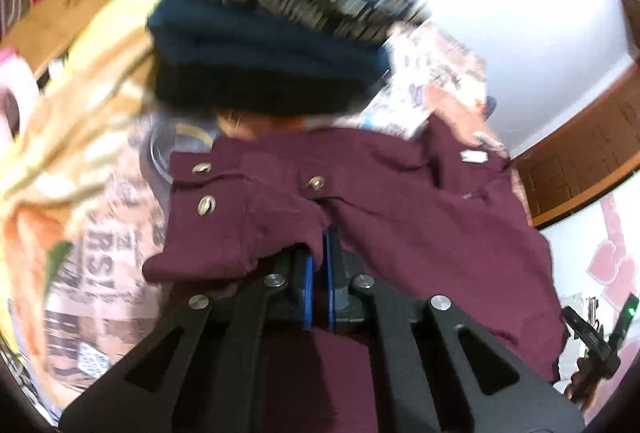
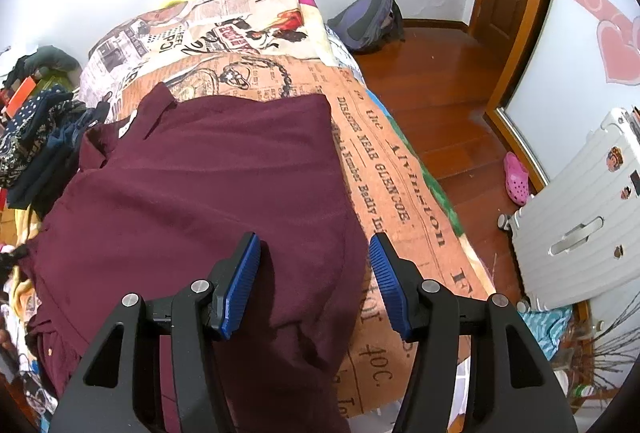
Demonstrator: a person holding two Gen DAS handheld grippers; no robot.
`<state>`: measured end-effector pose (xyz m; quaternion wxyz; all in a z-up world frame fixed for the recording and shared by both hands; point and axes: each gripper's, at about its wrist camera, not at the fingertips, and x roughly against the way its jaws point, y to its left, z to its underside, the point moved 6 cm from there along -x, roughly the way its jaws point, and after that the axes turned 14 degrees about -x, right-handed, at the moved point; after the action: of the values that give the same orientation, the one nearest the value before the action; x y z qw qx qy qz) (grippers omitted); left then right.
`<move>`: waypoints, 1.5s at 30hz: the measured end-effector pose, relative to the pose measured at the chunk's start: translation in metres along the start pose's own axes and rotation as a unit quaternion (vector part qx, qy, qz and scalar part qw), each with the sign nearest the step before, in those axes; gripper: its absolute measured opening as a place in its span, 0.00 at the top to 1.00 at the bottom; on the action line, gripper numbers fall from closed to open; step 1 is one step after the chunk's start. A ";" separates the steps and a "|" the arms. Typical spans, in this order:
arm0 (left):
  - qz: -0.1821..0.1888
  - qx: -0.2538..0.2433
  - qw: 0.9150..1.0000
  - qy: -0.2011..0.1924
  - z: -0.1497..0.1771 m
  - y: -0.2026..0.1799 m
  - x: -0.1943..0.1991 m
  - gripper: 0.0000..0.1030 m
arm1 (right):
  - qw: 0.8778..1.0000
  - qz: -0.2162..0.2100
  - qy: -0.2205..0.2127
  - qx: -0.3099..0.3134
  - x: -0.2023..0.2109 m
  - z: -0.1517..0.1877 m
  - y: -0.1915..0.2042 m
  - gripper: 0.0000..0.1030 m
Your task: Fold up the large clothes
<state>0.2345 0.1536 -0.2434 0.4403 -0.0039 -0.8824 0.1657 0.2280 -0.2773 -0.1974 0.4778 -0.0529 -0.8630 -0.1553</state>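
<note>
Maroon shirt (image 1: 400, 217) hides left gripper (image 1: 320, 233) tips; background blurred.

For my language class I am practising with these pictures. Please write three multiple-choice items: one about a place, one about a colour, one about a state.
1. Where does the dark maroon cloth garment lie?
A. on the newspaper-print bed cover
B. on the wooden floor
C. on the suitcase

2. What colour is the clog shoe on the wooden floor?
A. green
B. pink
C. black

3. How do the right tongs stand?
A. shut on the garment
B. shut on nothing
C. open

Answers: 1 A, printed cover shows around it; 2 B, the pink clog lies near the door frame; 3 C, a wide gap separates the blue pads.
</note>
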 end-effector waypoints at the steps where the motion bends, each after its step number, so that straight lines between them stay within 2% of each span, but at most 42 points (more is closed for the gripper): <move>1: -0.002 -0.009 1.000 -0.015 -0.004 -0.004 0.014 0.96 | 1.000 -0.001 -0.002 0.002 0.000 -0.001 0.001 0.49; 3: -0.004 -0.016 0.999 -0.032 -0.005 -0.004 0.034 0.96 | 1.000 -0.002 -0.002 0.005 0.000 -0.001 0.003 0.49; 6: -0.002 -0.019 0.999 -0.027 0.003 -0.001 0.043 0.96 | 1.000 -0.005 -0.002 0.005 -0.002 -0.002 0.005 0.49; 9: -0.012 -0.033 0.999 0.009 0.024 0.002 0.028 0.96 | 1.000 -0.009 0.000 0.006 -0.003 -0.001 0.007 0.49; 11: -0.019 -0.040 0.998 0.053 0.045 0.007 0.009 0.94 | 1.000 -0.010 0.001 0.008 -0.004 0.000 0.008 0.49; 12: -0.021 -0.043 0.996 0.071 0.053 0.009 0.001 0.89 | 1.000 -0.010 0.002 0.010 -0.004 0.000 0.009 0.49; 13: -0.029 -0.051 0.993 0.100 0.066 0.012 -0.011 0.81 | 1.000 -0.009 0.002 0.012 -0.004 0.000 0.009 0.49; 14: -0.035 -0.056 0.991 0.114 0.072 0.013 -0.017 0.70 | 1.000 -0.007 0.003 0.015 -0.004 0.001 0.010 0.49; 15: -0.042 -0.059 0.990 0.124 0.079 0.014 -0.022 0.66 | 1.000 -0.006 0.004 0.017 -0.005 0.001 0.010 0.49; 17: -0.046 -0.061 0.990 0.121 0.086 0.016 -0.022 0.62 | 1.000 -0.003 0.004 0.020 -0.005 0.000 0.011 0.49; 21: -0.042 -0.050 0.992 0.111 0.077 0.022 -0.008 0.61 | 1.000 -0.004 0.004 0.019 -0.005 0.000 0.011 0.49; 23: -0.048 -0.051 0.992 0.101 0.076 0.027 0.003 0.53 | 1.000 -0.007 0.005 0.016 -0.005 -0.001 0.011 0.49; 25: -0.081 -0.066 0.991 0.086 0.068 0.033 0.017 0.38 | 1.000 -0.010 0.004 0.014 -0.005 -0.002 0.012 0.49; 28: -0.108 -0.090 0.988 0.066 0.060 0.037 0.031 0.36 | 1.000 -0.010 0.001 0.012 -0.004 -0.007 0.012 0.49; 32: -0.131 -0.099 0.985 0.056 0.043 0.054 0.036 0.34 | 1.000 -0.004 -0.010 0.016 -0.001 -0.019 0.012 0.49; 35: -0.113 -0.097 0.987 0.057 0.029 0.067 0.025 0.28 | 1.000 -0.011 -0.021 0.018 0.006 -0.030 0.014 0.49; 39: -0.086 -0.077 0.989 0.090 0.022 0.090 -0.008 0.27 | 0.999 -0.018 -0.038 0.033 0.013 -0.044 0.020 0.49; 42: -0.032 -0.030 0.991 0.124 0.027 0.107 -0.042 0.27 | 0.998 -0.010 -0.038 0.042 0.005 -0.053 0.021 0.48; 45: 0.025 0.003 0.988 0.154 0.034 0.116 -0.068 0.27 | 0.999 -0.015 -0.020 0.030 -0.008 -0.057 0.016 0.41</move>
<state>0.2337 0.2428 -0.3488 0.5669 -0.0503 -0.8031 0.1765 0.2818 -0.2797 -0.1722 0.4593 -0.0290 -0.8774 -0.1355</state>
